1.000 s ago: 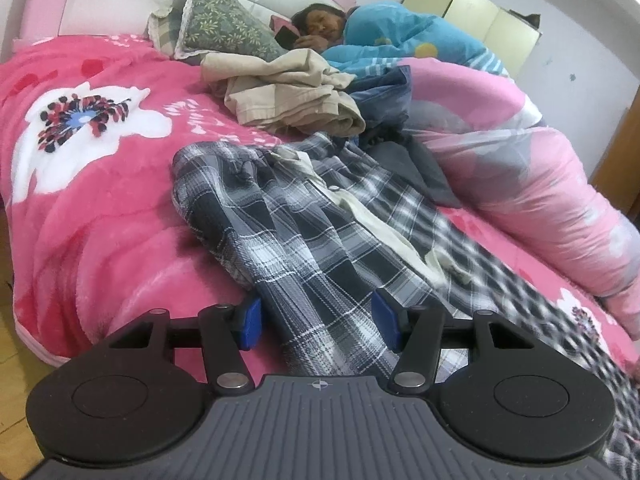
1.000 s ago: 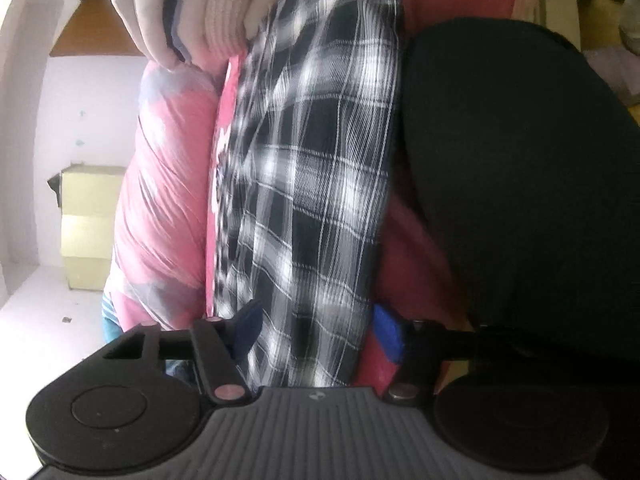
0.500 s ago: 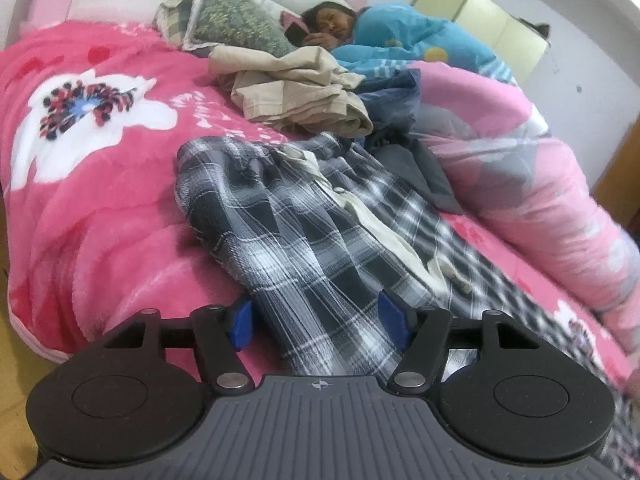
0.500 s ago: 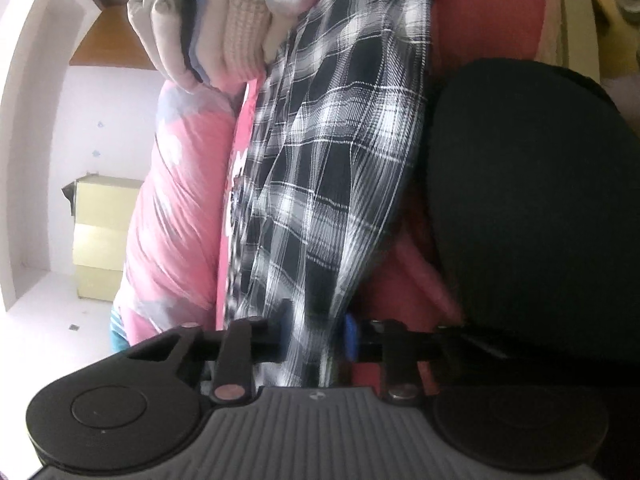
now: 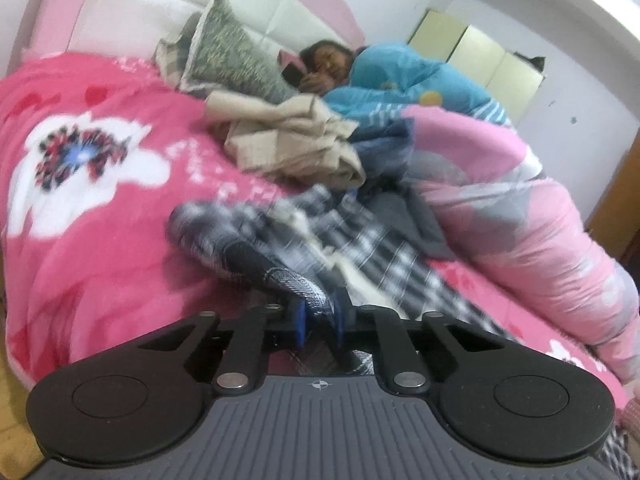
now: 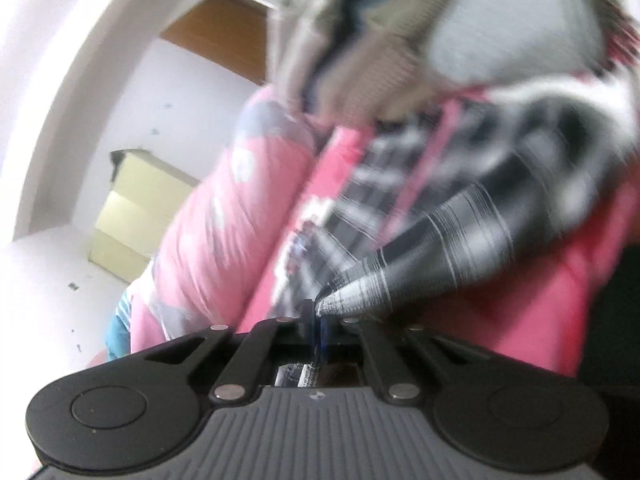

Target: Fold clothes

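Observation:
A black-and-white plaid shirt (image 5: 360, 240) lies across the pink flowered blanket (image 5: 100, 208), blurred by motion. My left gripper (image 5: 318, 314) is shut on a bunched fold of the plaid shirt near the bed's front edge. In the right wrist view the plaid shirt (image 6: 448, 240) stretches taut away from my right gripper (image 6: 320, 316), which is shut on a pinched corner of the cloth. The view is tilted and blurred.
A heap of beige clothes (image 5: 296, 144) and dark blue garments (image 5: 384, 148) lies behind the shirt. A person (image 5: 360, 68) lies at the headboard under a blue cover beside a patterned pillow (image 5: 232, 56). A pink duvet (image 5: 520, 220) runs along the right. Folded clothes (image 6: 400, 40) are stacked.
Both grippers closed on the plaid shirt: the right by half a second ago, the left since then. The cloth has been pulled up and taut, and both views have shifted.

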